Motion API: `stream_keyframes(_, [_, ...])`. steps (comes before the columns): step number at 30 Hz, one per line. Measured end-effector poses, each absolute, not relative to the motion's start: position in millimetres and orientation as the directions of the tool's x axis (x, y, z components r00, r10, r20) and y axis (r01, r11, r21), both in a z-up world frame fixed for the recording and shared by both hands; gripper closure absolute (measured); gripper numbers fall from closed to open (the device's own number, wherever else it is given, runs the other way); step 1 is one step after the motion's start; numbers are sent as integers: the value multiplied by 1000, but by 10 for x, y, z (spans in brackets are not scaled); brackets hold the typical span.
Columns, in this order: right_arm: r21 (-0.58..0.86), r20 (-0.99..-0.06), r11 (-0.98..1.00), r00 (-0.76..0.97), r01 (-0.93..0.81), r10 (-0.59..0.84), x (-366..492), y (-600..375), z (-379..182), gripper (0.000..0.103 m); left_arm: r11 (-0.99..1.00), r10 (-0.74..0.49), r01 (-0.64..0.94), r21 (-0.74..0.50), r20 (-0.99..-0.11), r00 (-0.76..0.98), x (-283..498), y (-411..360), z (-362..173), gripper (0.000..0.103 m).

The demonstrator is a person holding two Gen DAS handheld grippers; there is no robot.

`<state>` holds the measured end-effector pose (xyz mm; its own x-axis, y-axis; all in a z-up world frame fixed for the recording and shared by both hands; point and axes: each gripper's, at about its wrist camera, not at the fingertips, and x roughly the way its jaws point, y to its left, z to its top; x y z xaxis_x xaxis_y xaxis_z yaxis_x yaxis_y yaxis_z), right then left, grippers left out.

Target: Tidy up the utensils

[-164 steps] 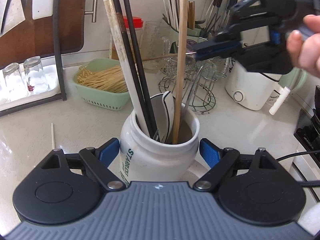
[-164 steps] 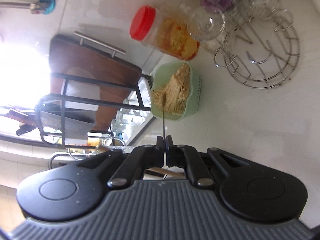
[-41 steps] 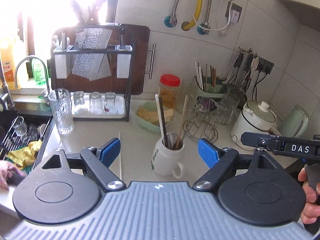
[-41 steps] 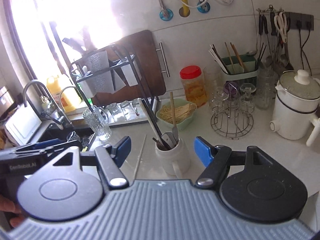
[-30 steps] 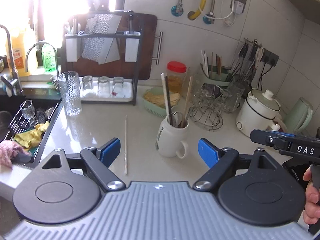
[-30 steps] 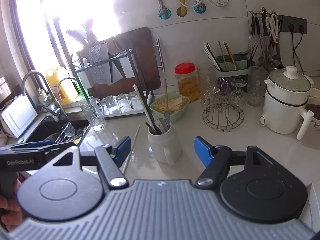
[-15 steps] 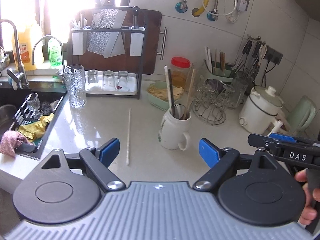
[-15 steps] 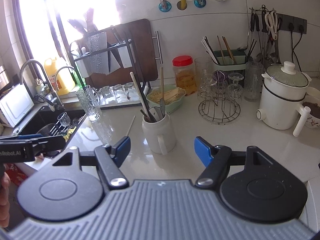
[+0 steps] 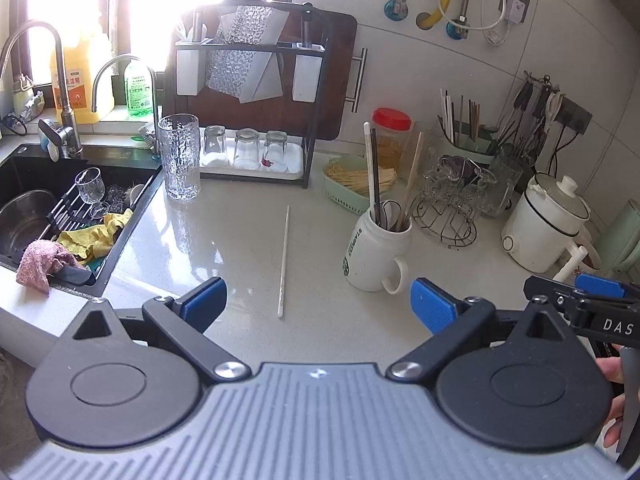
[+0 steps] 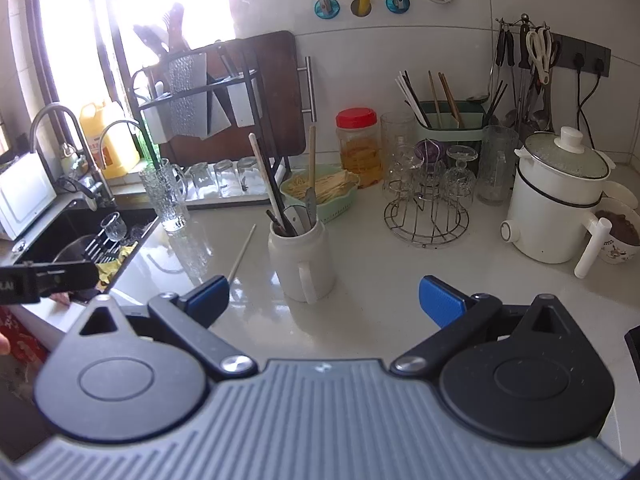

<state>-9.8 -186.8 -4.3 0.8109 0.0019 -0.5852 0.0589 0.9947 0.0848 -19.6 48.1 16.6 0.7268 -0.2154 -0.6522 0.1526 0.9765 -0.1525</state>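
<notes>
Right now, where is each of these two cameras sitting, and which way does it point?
Left wrist: on the left gripper, facing the counter and sink; right gripper at its edge.
Right wrist: on the right gripper, facing the same counter; left gripper at its edge.
Shared: white mug of utensils, loose chopstick.

Both wrist views look down from well back – sharing the white mug (image 9: pixel 374 254) (image 10: pixel 302 258), counter (image 9: pixel 224 240).

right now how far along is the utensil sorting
Mostly done, it seems: several chopsticks and utensils stand upright in the white mug. Nothing is in hand: the left gripper and the right gripper both have their jaws wide open and empty, held back from the counter. Left to do: one white chopstick lies flat on the counter left of the mug, apart from it.
</notes>
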Motion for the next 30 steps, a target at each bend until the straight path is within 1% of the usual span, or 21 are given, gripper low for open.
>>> stream_keyframes(8, [102,-570,992,822,79,-7,-81,-1872,-75,0,981,-193,159,-112,-657,728,-151,486,159,3])
stream_keyframes(13, [103,-566,992,825,71,-1,-63,-1822,-81,0,986,-167,130,-105,-673,720,-143,520,117,3])
stream_keyframes(23, [111,-588,991,809,75,5,-11,-1844,-137,0,989,-146,108,-99,-689,710,-109,513,90,3])
stream_keyframes(30, [112,-590,991,807,72,8,7,-1836,-151,0,989,-145,120,-85,-687,712,-109,484,103,3])
